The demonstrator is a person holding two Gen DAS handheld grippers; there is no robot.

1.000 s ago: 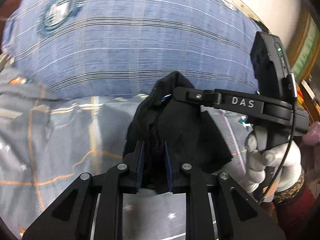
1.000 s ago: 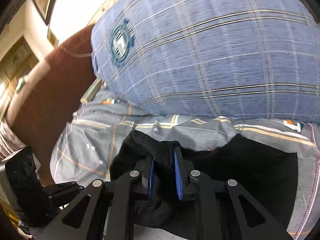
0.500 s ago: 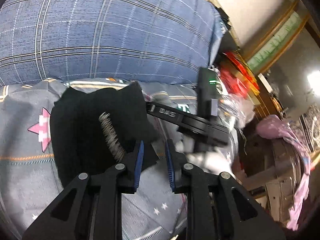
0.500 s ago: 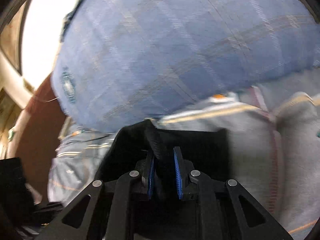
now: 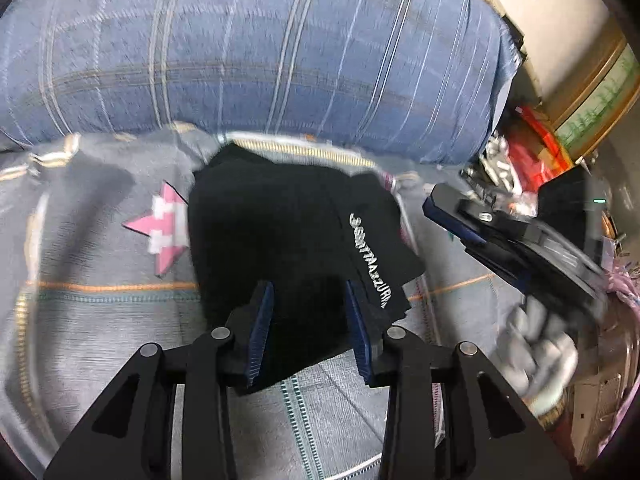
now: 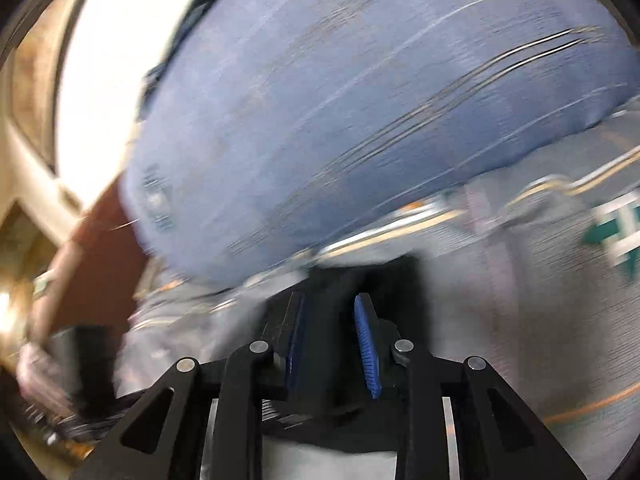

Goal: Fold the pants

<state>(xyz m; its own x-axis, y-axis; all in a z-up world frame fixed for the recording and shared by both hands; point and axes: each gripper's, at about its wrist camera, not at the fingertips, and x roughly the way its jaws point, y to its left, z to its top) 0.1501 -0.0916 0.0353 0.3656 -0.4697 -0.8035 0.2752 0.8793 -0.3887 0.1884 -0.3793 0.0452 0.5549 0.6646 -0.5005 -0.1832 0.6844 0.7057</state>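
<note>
Folded black pants (image 5: 296,248) lie on the grey bedsheet (image 5: 100,312) below the blue pillow (image 5: 256,52). Left gripper (image 5: 310,332) fingers are released above them; right gripper (image 6: 330,340), blurred at 3 o'clock, also spread.

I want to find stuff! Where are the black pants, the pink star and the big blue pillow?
black pants (image 5: 272,236): left wrist view, middle of the folded cloth.
pink star (image 5: 166,236): left wrist view, centre of the star print.
big blue pillow (image 5: 280,52): left wrist view, its plaid front.
</note>
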